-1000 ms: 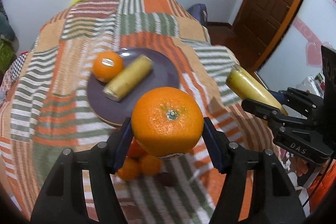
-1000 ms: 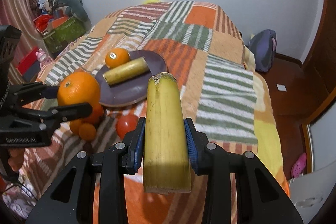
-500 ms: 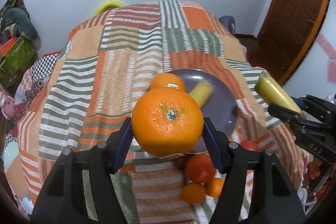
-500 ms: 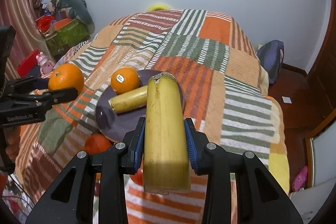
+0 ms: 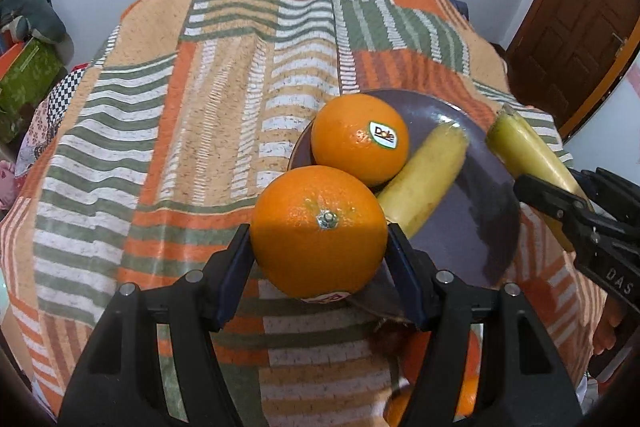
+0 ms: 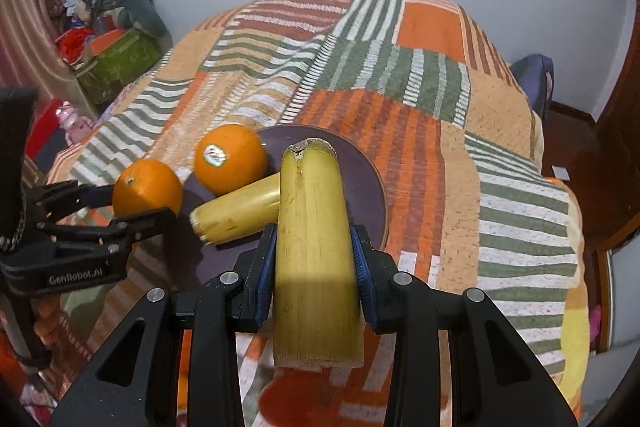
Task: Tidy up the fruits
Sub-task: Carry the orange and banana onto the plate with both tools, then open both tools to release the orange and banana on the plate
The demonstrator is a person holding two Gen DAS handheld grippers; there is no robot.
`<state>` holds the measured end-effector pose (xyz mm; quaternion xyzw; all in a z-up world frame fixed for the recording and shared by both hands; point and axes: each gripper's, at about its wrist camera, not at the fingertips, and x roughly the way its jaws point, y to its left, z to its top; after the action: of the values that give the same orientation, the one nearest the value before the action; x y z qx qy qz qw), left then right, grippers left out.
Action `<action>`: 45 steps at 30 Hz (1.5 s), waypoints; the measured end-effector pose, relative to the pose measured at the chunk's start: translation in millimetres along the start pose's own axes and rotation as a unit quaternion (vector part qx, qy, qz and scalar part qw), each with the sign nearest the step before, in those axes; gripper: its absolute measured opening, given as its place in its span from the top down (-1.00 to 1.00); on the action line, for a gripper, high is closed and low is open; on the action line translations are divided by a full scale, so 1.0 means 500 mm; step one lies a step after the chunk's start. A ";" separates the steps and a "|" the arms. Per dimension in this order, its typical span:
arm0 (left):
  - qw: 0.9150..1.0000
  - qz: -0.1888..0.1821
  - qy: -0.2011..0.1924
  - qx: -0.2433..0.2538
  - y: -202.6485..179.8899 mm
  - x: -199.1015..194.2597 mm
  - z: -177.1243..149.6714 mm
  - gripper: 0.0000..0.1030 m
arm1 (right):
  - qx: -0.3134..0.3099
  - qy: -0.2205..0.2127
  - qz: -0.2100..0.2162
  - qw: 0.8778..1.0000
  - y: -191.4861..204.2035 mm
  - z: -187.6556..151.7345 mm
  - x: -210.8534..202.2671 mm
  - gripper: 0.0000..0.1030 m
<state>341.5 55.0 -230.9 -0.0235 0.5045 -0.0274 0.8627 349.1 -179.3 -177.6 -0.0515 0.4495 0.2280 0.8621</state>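
My left gripper (image 5: 319,247) is shut on a large orange (image 5: 319,229), held just over the near left rim of a dark purple plate (image 5: 476,227). On the plate lie a stickered orange (image 5: 359,139) and a yellow banana piece (image 5: 422,177). My right gripper (image 6: 315,265) is shut on a second banana piece (image 6: 315,247), above the plate's (image 6: 360,187) near edge. In the right wrist view the left gripper (image 6: 132,205) with its orange (image 6: 147,188) is at the left, beside the stickered orange (image 6: 230,163) and the lying banana piece (image 6: 236,213).
A striped patchwork blanket (image 5: 200,107) covers the bed. More small oranges (image 5: 468,387) lie on it near the front, partly hidden by my fingers. A green box (image 6: 120,61) and clutter stand at the left, a wooden door (image 5: 572,27) at the right.
Both grippers have come down and in toward the plate with their fruit. The plate and its fruit now appear larger and closer in both views.
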 end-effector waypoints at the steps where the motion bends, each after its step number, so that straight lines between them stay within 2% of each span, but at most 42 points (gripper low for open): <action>1: 1.000 0.000 0.003 -0.001 0.000 0.006 0.001 -0.25 | 0.004 0.001 -0.003 1.000 -0.005 0.003 0.007 0.36; 10: 1.000 0.014 -0.004 0.002 0.002 0.027 0.019 -0.26 | -0.003 0.008 -0.020 1.000 -0.029 0.039 0.044 0.36; 16: 1.000 0.012 -0.004 0.002 0.005 0.032 0.025 -0.26 | -0.042 0.011 -0.028 0.999 -0.018 0.065 0.068 0.36; 28: 1.000 -0.002 0.007 -0.016 0.012 0.030 0.019 -0.28 | -0.101 0.022 0.007 0.995 0.000 0.096 0.105 0.37; 31: 1.000 0.002 0.001 -0.015 0.012 0.026 0.020 -0.34 | -0.103 0.024 0.015 0.994 -0.003 0.096 0.106 0.37; 35: 1.000 0.002 -0.012 -0.003 -0.001 0.011 0.022 -0.56 | -0.091 0.027 0.028 0.995 -0.012 0.093 0.102 0.37; 40: 0.999 0.009 -0.026 0.017 -0.022 -0.010 0.023 -0.60 | -0.098 0.018 0.013 0.995 -0.008 0.086 0.085 0.34; 45: 0.999 0.004 -0.031 0.018 -0.030 -0.035 0.020 -0.60 | -0.087 0.006 0.030 0.996 -0.015 0.078 0.056 0.32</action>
<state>341.3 41.2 -209.8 -0.0066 0.4771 -0.0324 0.8782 395.4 -164.8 -177.9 -0.1146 0.4348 0.2917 0.8442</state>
